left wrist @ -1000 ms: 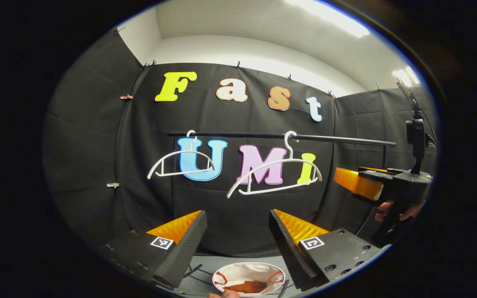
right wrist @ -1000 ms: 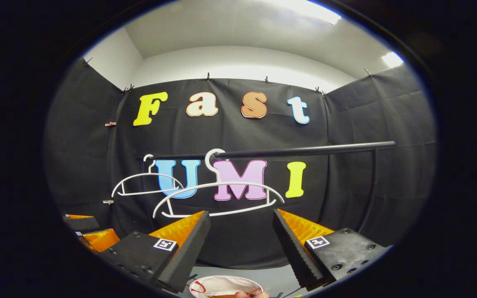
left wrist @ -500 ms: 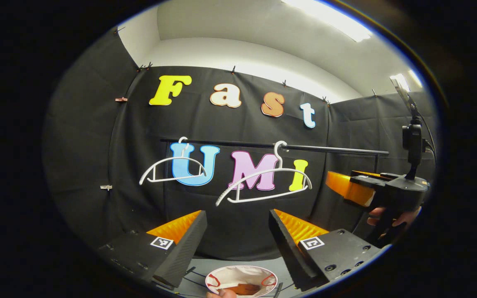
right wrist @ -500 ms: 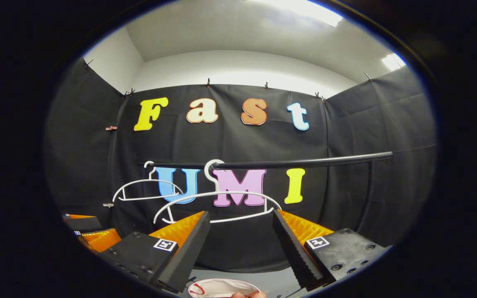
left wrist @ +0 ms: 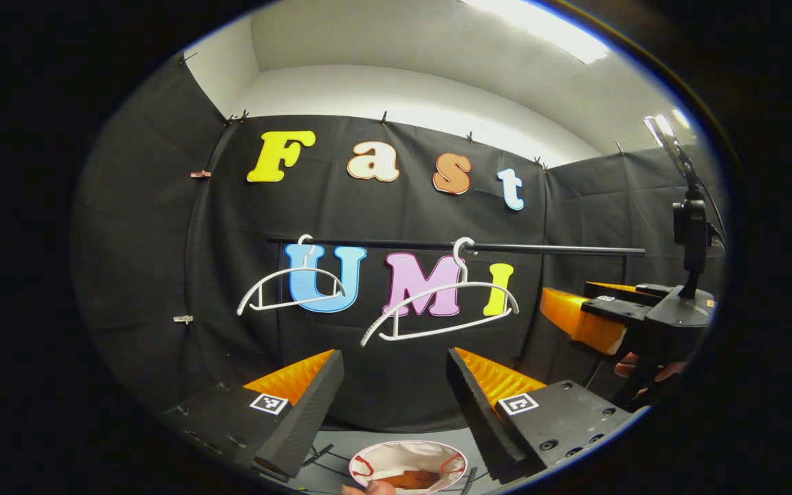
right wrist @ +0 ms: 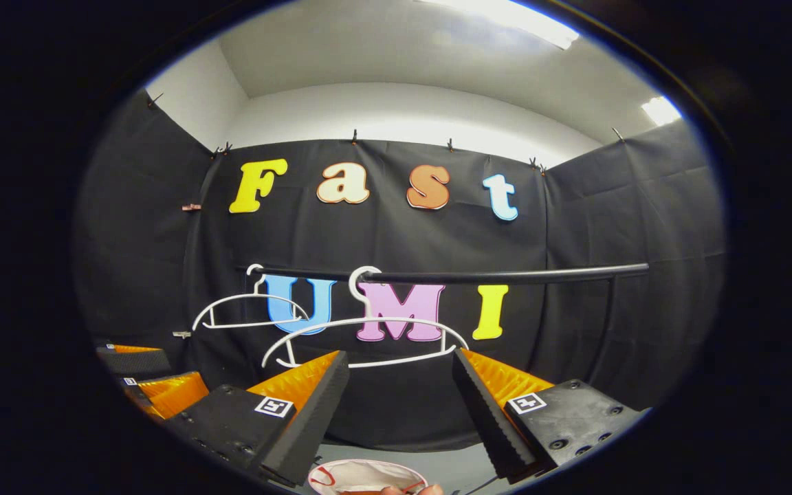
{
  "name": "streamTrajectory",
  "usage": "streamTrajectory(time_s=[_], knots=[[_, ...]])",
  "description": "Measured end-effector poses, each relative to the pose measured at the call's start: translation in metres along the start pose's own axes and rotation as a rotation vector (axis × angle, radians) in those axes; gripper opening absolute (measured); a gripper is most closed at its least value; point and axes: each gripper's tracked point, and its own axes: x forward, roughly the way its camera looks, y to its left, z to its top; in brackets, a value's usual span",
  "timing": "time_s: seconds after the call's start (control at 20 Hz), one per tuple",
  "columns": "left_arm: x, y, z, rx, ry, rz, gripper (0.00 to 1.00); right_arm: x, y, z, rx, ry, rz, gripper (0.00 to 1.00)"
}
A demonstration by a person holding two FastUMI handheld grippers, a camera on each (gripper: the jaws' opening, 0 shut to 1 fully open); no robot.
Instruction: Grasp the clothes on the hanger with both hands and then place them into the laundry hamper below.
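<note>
Two bare white hangers (left wrist: pixel 293 289) (left wrist: pixel 437 309) hang on a black rail (left wrist: pixel 547 249); the right gripper view shows them too (right wrist: pixel 251 313) (right wrist: pixel 368 337). Below stands a white laundry hamper (left wrist: pixel 368 457) with red handles, and a brown garment (left wrist: pixel 415 479) lies inside it. The hamper's rim (right wrist: pixel 341 471) sits at the bottom of the right gripper view. My left gripper (left wrist: pixel 396 385) is open and holds nothing. My right gripper (right wrist: pixel 399 385) is open and holds nothing as well. Each stands above the hamper, in front of the hangers.
The right gripper (left wrist: pixel 592 313) is at the right of the left gripper view, with a hand (left wrist: pixel 643 368) under it. The left gripper (right wrist: pixel 145 377) is low on the left of the right gripper view. Black cloth walls close the booth behind the rail (right wrist: pixel 506 276).
Both views have shifted slightly, so the rail and hangers sit a little lower in them. Both grippers stay open with nothing in them. The garment lies in the hamper throughout.
</note>
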Motion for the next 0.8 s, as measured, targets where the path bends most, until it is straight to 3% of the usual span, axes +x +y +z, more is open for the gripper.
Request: streamTrajectory(time_s=[0.2, 0.25, 0.45, 0.8], knots=[[0.002, -0.004, -0.001, 0.002, 0.008, -0.001, 0.95, -0.003, -0.013, -0.016, 0.018, 0.028, -0.030, 0.97], [0.000, -0.005, -0.003, 0.006, 0.009, -0.007, 0.95, -0.004, -0.018, -0.018, 0.027, 0.027, -0.044, 0.93], [-0.004, 0.000, -0.005, 0.010, 0.008, 0.027, 0.95, -0.003, -0.028, -0.019, 0.033, 0.022, -0.073, 0.96], [-0.010, 0.003, 0.002, 0.029, -0.004, 0.046, 0.95, 0.002, -0.024, -0.008, 0.009, -0.004, -0.064, 0.97]])
